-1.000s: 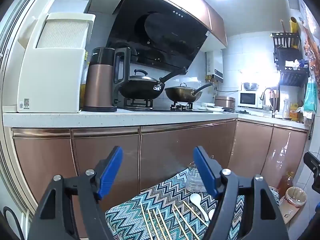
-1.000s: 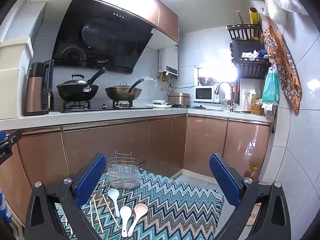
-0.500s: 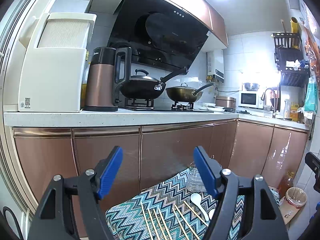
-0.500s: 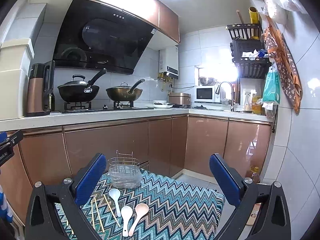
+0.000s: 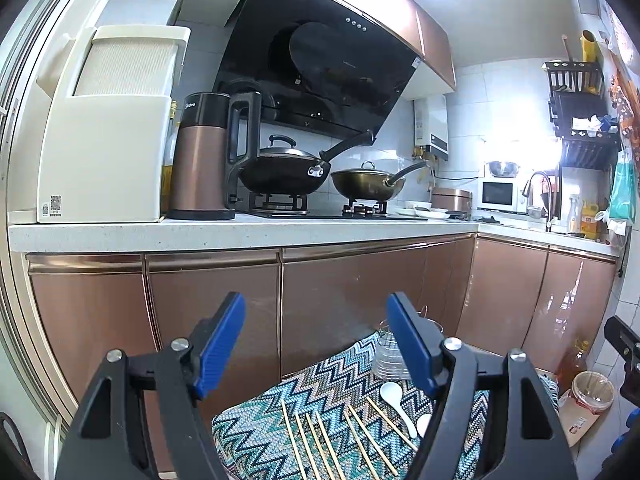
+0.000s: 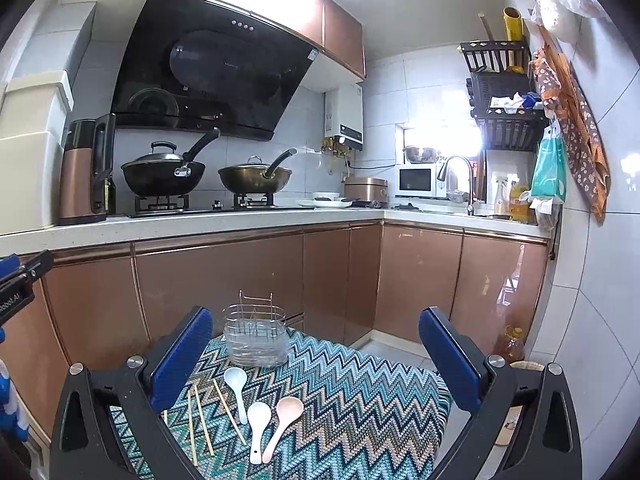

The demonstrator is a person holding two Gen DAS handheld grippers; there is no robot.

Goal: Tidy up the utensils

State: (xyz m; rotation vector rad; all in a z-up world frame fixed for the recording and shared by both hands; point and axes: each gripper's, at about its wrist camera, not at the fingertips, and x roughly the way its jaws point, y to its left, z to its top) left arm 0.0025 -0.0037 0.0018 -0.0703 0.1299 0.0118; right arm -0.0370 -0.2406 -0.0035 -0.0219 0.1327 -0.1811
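Note:
A small table with a zigzag cloth (image 6: pixel 352 392) stands before the cabinets. On it stand a wire utensil holder (image 6: pixel 256 336), two white spoons (image 6: pixel 236 384) (image 6: pixel 258 424), a pink spoon (image 6: pixel 286 414) and several wooden chopsticks (image 6: pixel 202 420). In the left wrist view the chopsticks (image 5: pixel 340 440), one white spoon (image 5: pixel 394 400) and the holder (image 5: pixel 386 354) show below. My left gripper (image 5: pixel 316 344) is open and empty, above the table's left end. My right gripper (image 6: pixel 316 356) is open wide and empty, above the table.
Copper cabinets (image 6: pixel 224 280) and a white counter (image 5: pixel 240 236) run behind the table. On the counter are a kettle (image 5: pixel 204 156), two woks (image 5: pixel 284 172) (image 5: pixel 370 184) and a microwave (image 6: pixel 420 182). An oil bottle (image 5: pixel 572 364) and a tub (image 5: pixel 594 390) stand on the floor at right.
Both grippers have barely moved; the views shift only slightly. Both stay open and empty.

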